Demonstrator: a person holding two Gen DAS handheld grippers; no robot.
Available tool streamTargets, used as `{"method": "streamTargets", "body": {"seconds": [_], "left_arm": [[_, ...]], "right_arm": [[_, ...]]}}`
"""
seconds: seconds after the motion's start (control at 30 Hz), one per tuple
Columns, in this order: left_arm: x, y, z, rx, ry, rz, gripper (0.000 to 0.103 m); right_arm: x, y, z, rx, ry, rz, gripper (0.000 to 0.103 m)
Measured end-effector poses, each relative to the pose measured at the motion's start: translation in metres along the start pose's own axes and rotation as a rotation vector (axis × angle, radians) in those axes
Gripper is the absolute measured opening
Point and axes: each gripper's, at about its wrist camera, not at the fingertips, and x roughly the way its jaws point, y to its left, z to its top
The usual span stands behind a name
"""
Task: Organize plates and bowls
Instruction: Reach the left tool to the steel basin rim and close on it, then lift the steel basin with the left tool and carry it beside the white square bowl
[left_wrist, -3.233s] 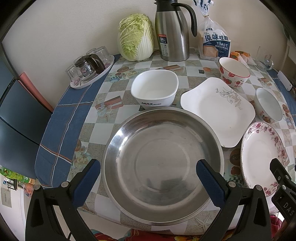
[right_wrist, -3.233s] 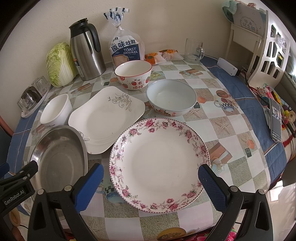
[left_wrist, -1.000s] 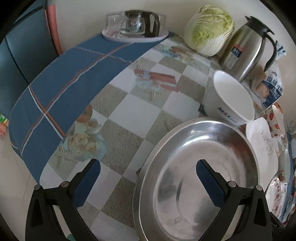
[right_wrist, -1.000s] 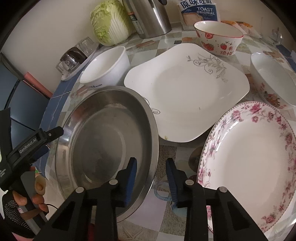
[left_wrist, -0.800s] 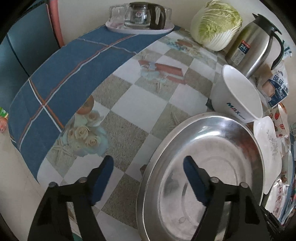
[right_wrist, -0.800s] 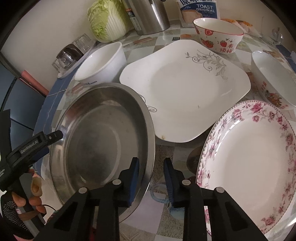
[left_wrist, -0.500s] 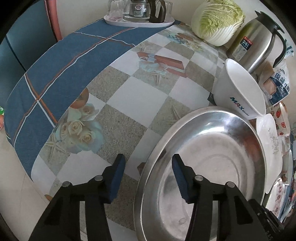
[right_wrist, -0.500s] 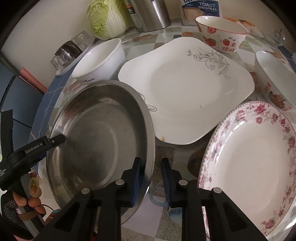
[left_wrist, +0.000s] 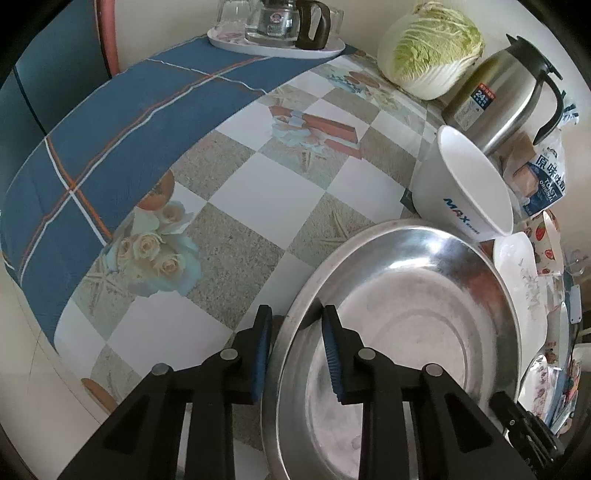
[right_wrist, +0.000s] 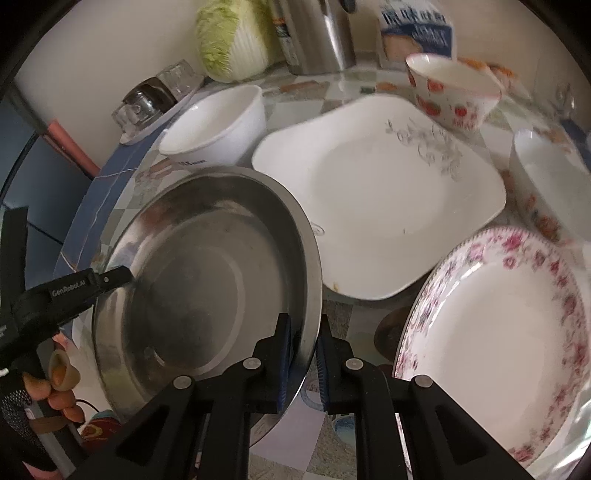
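Note:
A large steel basin (left_wrist: 406, 332) (right_wrist: 192, 277) sits at the table's near left corner. My left gripper (left_wrist: 297, 325) straddles the basin's left rim, one pad outside and one inside. Its jaws are closing, and a thin gap still shows at the outer pad. My right gripper (right_wrist: 303, 332) is shut on the basin's right rim. A white square bowl (right_wrist: 218, 129), a white square plate (right_wrist: 376, 195), a pink-flowered plate (right_wrist: 498, 332), a strawberry bowl (right_wrist: 450, 96) and a flowered bowl (right_wrist: 543, 184) stand around it.
Along the wall are a cabbage (left_wrist: 432, 48), a steel thermos jug (left_wrist: 502, 88), a bread bag (left_wrist: 543, 177) and a tray with a glass pot (left_wrist: 280, 33). The blue cloth (left_wrist: 92, 155) drops over the table's left edge. A gloved hand (right_wrist: 40, 387) holds the left gripper.
Both grippers' jaws have narrowed around the basin's rim. The left went from wide open to a narrow gap. The right closed onto the rim. The basin has hardly moved.

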Motion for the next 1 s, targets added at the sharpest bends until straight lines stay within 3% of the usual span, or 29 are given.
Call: {"method": "streamTargets", "body": {"seconds": [0.63, 1.0], "left_arm": [[-0.049, -0.001, -0.006, 0.018, -0.104, -0.045, 0.028], [-0.075, -0.043, 0.010, 0.114, -0.145, -0.040, 0.028]], "right_arm": [[-0.044, 0.007, -0.002, -0.079, -0.112, 0.014, 0.014], [-0.065, -0.011, 0.009, -0.050, -0.170, 0.027, 0.014]]}}
